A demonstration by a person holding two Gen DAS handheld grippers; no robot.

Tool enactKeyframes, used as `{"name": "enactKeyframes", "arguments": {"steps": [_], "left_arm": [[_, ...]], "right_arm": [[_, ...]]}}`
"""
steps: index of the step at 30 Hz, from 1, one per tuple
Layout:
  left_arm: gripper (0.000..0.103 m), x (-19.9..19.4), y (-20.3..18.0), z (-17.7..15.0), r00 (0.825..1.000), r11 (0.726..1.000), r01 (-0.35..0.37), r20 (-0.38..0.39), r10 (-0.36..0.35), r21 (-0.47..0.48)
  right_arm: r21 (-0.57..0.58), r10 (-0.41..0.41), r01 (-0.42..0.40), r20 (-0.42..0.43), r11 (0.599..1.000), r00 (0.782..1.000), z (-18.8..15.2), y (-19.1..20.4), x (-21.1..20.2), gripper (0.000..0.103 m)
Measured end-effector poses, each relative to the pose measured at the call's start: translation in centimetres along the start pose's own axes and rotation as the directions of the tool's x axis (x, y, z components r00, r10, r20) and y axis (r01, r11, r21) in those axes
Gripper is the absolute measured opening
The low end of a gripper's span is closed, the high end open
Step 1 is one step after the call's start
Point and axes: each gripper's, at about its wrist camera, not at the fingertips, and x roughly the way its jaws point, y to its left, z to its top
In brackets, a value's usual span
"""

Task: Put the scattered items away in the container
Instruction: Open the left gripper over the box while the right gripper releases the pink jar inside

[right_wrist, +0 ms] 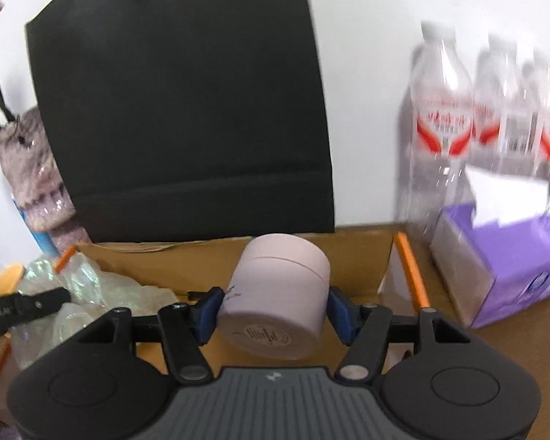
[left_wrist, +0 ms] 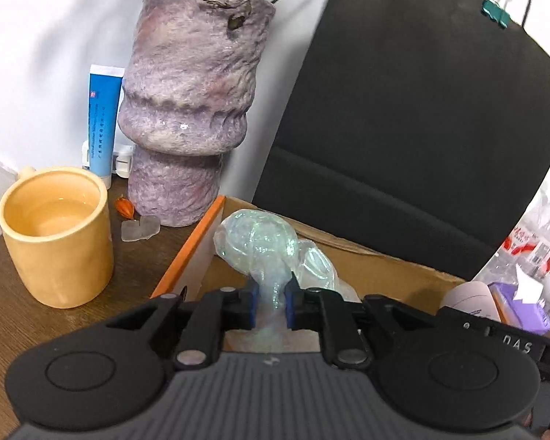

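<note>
While left hand-held gripper (left_wrist: 270, 302) pinches plastic wrap (left_wrist: 256, 245), right (right_wrist: 273, 310) clamps pink jar (right_wrist: 278, 293) over box (left_wrist: 385, 275).

Mottled purple-grey vase (left_wrist: 190, 110); plain yellow mug (left_wrist: 57, 236); brown cardboard box (right_wrist: 201, 260) with orange edges; pale pink jar (right_wrist: 278, 295); purple tissue box (right_wrist: 513, 260); iridescent clear wrap (left_wrist: 260, 245).

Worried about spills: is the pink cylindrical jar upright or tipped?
Tipped. The pink cylindrical jar, clamped in the right gripper above the cardboard box, shows its printed base toward the camera.
</note>
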Motion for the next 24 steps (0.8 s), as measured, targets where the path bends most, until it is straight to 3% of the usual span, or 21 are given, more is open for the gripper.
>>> {"name": "enactKeyframes", "arguments": {"steps": [3,7,11,13,15,18,24], "left_arm": [[0.029,0.1,-0.2,0.0,1.000,1.000,-0.019,0.008,0.019,0.014],[0.033,0.0,-0.2,-0.1,0.999,0.999,-0.033,0.015,0.033,0.017],[0.044,0.2,-0.2,-0.1,0.999,0.999,-0.050,0.017,0.049,0.018],[0.054,0.2,-0.2,-0.1,0.998,0.998,-0.058,0.018,0.058,0.019],[0.080,0.1,-0.4,-0.1,0.998,0.998,-0.064,0.023,0.063,0.027],[0.093,0.0,-0.7,-0.1,0.997,0.997,-0.068,0.033,0.067,0.046],[0.100,-0.2,-1.1,-0.2,0.996,0.994,-0.076,0.047,0.073,0.075]], "right_arm": [[0.014,0.003,-0.003,-0.014,1.000,1.000,0.0,-0.1,0.1,0.060],[0.018,-0.007,0.007,-0.010,1.000,1.000,0.0,-0.1,-0.1,0.061],[0.014,-0.027,0.026,0.015,1.000,1.000,0.1,0.0,-0.3,0.061],[0.009,-0.037,0.037,0.010,0.999,0.999,0.1,0.1,-0.3,0.064],[0.015,-0.040,0.040,0.007,0.999,0.999,0.1,0.0,-0.4,0.073],[0.016,-0.046,0.046,0.004,0.999,0.999,0.2,-0.1,-0.4,0.078],[0.009,-0.052,0.052,-0.002,0.999,0.999,0.2,0.0,-0.3,0.085]]}}
